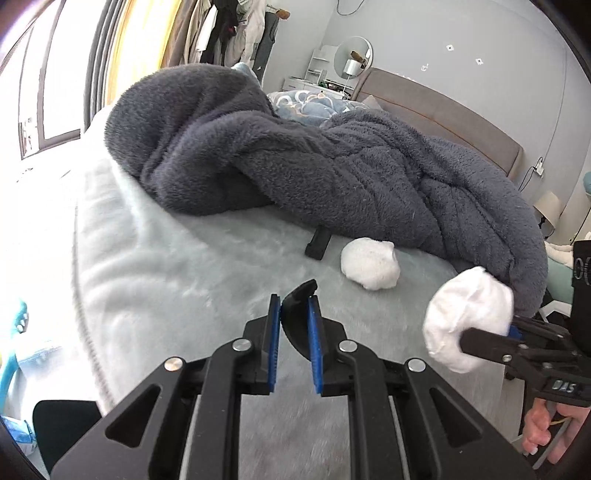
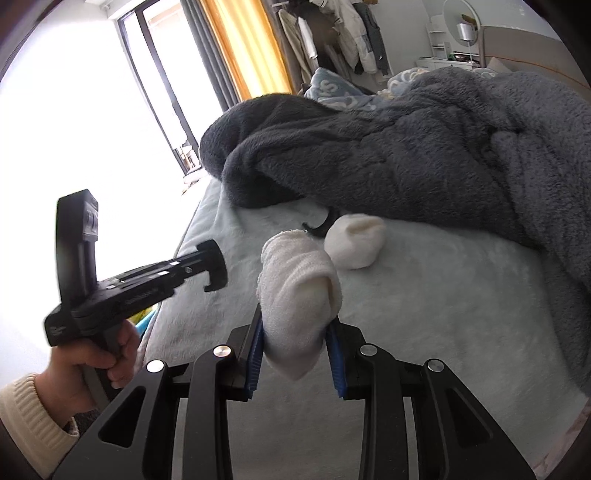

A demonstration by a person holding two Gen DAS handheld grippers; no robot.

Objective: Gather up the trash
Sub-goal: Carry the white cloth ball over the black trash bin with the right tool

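Observation:
My left gripper (image 1: 294, 306) is shut on a curved black piece (image 1: 295, 317) above the pale bed cover (image 1: 166, 266). My right gripper (image 2: 295, 328) is shut on a crumpled white wad (image 2: 295, 291), held above the bed; the wad also shows in the left wrist view (image 1: 465, 317). A second white wad (image 1: 370, 263) lies on the cover, also in the right wrist view (image 2: 354, 242). A small black object (image 1: 317, 243) lies by the blanket's edge, just left of that wad. The left gripper shows in the right wrist view (image 2: 214, 269), left of the held wad.
A heaped dark grey fleece blanket (image 1: 295, 155) covers the far half of the bed. A grey headboard (image 1: 443, 107), a round mirror (image 1: 354, 55) and hanging clothes (image 1: 229, 29) stand behind. A bright window (image 2: 74, 110) is at the left. The bed edge drops off at the left.

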